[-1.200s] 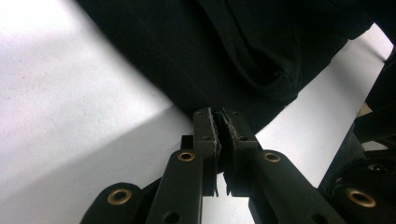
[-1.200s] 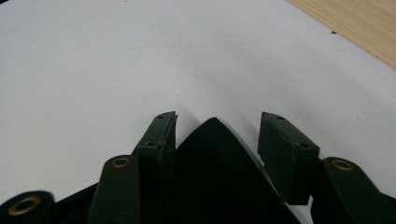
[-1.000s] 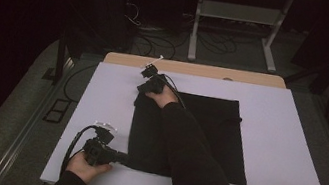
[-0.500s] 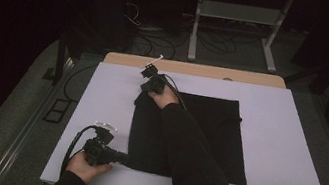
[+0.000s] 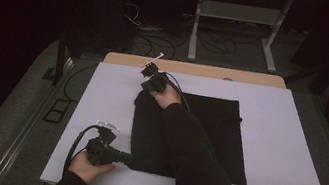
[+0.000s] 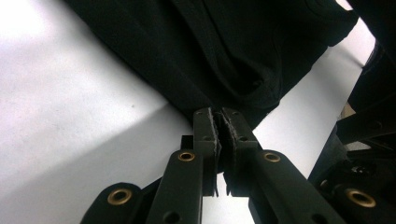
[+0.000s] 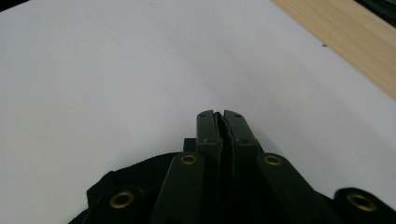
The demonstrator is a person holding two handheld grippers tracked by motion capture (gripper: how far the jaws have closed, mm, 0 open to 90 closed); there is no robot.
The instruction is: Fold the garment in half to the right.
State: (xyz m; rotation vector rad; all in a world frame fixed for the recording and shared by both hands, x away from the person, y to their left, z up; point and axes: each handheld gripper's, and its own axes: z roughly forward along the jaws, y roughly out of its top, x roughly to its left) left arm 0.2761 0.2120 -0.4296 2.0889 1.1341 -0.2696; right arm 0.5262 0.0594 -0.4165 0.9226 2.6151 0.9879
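Two corners of a dark cloth [image 5: 207, 130] pinched for handling.
Left gripper [image 6: 219, 122] clamps the near corner, right gripper [image 7: 222, 122] the far corner, apparently to lift or fold it on the white table [image 5: 293, 159].

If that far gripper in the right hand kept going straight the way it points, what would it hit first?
Probably nothing soon: ahead of the right gripper lies bare white sheet, then the wooden table edge. Its fingers look shut; whether they hold the black cloth is unclear.

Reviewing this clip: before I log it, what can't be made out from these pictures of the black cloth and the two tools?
- High view: the right sleeve covers the black cloth down its middle.
- Right gripper view: the right tool is closed, but the jaws hide whether cloth sits between them.
- Left gripper view: the left tool pinches the cloth's edge; the cloth's folds are lost in the dark.
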